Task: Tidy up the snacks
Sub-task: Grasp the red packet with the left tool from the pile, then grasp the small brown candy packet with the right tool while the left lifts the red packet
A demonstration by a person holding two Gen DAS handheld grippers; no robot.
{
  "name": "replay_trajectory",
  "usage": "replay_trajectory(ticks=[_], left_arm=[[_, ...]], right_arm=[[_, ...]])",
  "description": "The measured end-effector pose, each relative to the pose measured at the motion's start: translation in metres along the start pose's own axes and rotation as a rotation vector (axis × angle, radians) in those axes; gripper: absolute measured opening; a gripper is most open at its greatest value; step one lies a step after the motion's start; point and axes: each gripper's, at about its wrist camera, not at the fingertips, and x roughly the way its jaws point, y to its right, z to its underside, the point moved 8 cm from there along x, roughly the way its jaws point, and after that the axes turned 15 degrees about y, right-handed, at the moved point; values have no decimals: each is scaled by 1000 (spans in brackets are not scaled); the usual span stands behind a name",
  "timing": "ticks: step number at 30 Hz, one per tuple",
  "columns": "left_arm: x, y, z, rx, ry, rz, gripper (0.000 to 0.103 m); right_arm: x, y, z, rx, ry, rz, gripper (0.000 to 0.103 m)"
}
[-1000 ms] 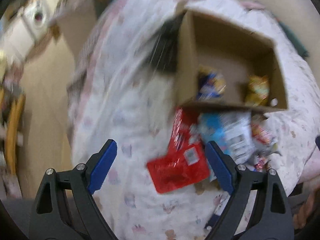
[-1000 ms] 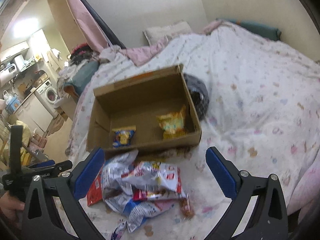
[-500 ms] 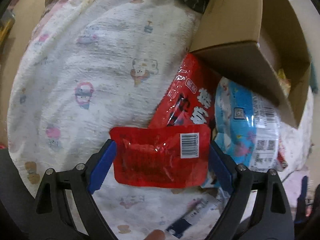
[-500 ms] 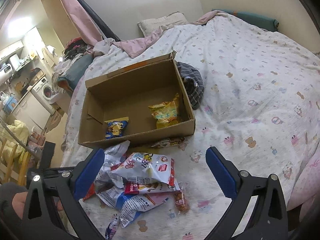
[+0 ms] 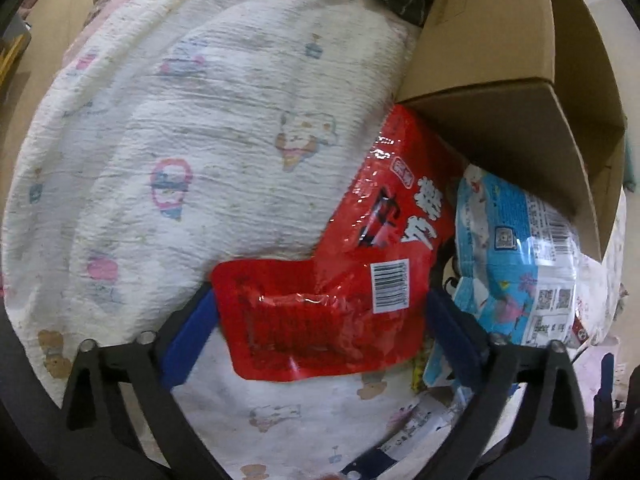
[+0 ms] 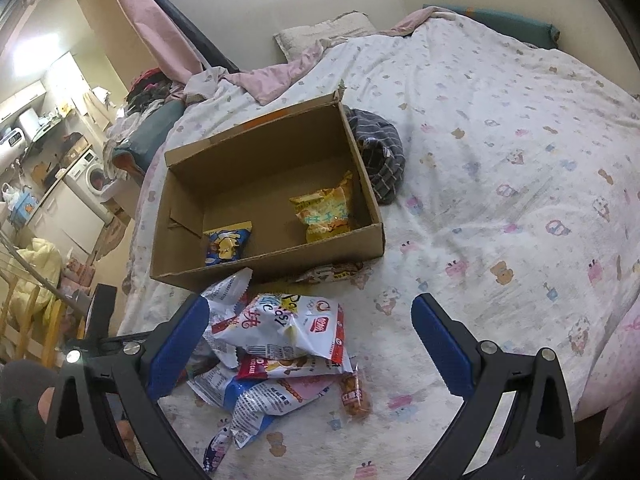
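Glossy red crinkled packet [image 5: 320, 312] sits between the spread left gripper [image 5: 320, 320]; right gripper [image 6: 310, 336] gapes empty

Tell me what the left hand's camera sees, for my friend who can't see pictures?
The open left gripper sits around a red snack bag lying on a white cartoon bedsheet. A blue and white snack bag lies beside it, below a cardboard box.

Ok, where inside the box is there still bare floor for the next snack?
In the cardboard box, the floor is bare between the blue packet and the yellow packet, and along the back wall. Outside, the heap of snacks crowds its near wall.
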Motion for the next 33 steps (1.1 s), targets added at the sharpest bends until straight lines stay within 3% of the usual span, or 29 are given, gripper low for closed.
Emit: replay_trajectory(ticks=[1, 3, 8, 16, 17, 20, 23, 31, 32, 33], left_arm=[[-1, -2, 2, 11, 4, -8, 88], [-5, -5, 0, 53, 11, -21, 66], [-21, -3, -3, 101, 33, -21, 59], [-61, 7, -9, 255, 116, -82, 59], [-62, 6, -10, 253, 114, -81, 59], [-61, 3, -8, 251, 107, -86, 59], [-59, 14, -16, 266, 118, -92, 59], [-57, 18, -19, 312, 151, -126, 59], [-58, 18, -20, 313, 153, -128, 59], [-59, 18, -21, 313, 155, -128, 59]], right_arm=[[0, 2, 0, 4, -1, 3, 103], [-1, 4, 0, 6, -1, 8, 103], [-2, 0, 2, -16, 1, 13, 103], [2, 8, 7, -18, -46, 33, 103], [4, 12, 10, -16, -72, 44, 101], [19, 33, 30, -10, -205, 122, 74], [34, 47, 60, 5, -346, 167, 62], [57, 36, 110, -156, -531, 172, 61], [58, 35, 114, -174, -541, 172, 59], [59, 35, 115, -194, -542, 175, 48]])
